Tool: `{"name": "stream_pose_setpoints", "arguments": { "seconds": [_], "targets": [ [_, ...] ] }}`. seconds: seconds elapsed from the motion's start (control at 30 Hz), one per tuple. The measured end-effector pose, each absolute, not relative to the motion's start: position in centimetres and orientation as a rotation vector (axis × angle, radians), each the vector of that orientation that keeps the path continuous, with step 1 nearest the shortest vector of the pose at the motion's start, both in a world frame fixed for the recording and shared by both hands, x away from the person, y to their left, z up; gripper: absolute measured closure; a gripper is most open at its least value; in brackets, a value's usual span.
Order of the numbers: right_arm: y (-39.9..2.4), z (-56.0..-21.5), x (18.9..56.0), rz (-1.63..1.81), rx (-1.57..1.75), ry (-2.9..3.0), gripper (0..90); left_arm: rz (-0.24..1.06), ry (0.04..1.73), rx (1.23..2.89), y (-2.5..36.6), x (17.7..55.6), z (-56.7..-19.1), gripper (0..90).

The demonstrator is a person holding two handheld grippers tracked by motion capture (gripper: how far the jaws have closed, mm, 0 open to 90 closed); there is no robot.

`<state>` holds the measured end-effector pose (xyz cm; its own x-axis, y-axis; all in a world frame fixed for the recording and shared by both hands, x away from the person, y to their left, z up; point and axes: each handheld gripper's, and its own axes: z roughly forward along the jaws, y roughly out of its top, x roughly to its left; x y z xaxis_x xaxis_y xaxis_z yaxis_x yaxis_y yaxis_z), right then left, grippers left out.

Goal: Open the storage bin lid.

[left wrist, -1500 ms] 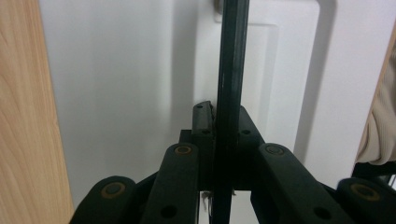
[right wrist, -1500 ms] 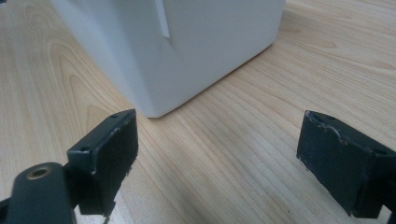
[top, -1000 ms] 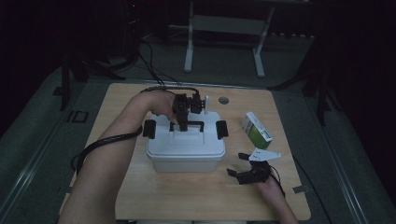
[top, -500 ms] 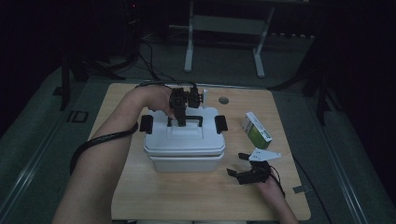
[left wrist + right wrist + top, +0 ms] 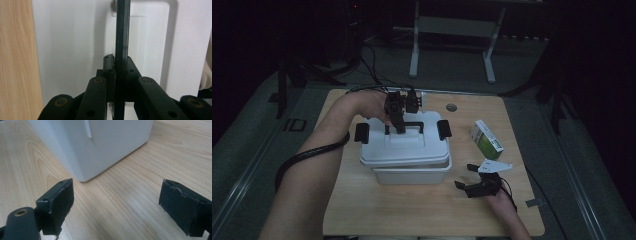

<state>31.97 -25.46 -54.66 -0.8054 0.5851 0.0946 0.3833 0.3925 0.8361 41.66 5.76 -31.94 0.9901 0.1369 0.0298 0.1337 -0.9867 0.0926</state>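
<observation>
Gripping the thin black carrying handle (image 5: 404, 125) of a white plastic storage box's lid (image 5: 404, 146), the left gripper (image 5: 398, 117) has its jaws pinched tight on the bar; the left gripper view shows the handle (image 5: 122, 40) running straight up between the closed pads, with the white lid (image 5: 72, 45) behind it. Compared with a second ago, the lid has come up off the white box base (image 5: 412, 174) and now sits raised and slightly tilted above it, shifted a little toward the far left, so that the base's front rim shows below. Black latches hang at both ends of the lid. The left forearm has lifted with it.

The right gripper (image 5: 477, 184) lies on the pale wooden table (image 5: 412, 215) near the box's front right corner, jaws spread wide with nothing between them, where it was before. Its own view looks at that corner of the base (image 5: 100, 142) over bare wood. A green and white carton (image 5: 486, 139) lies near the table's right edge.
</observation>
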Motion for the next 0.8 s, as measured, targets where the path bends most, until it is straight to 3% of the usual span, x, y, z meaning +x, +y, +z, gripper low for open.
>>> {"name": "stream_pose_setpoints", "arguments": {
  "seconds": [0.8],
  "targets": [
    [-25.3, -54.7, 32.0, 1.361, 0.858, 2.44, 12.4, 0.079, 0.34, 3.016, 11.2, 40.0, -31.2, 83.9]
  ]
}}
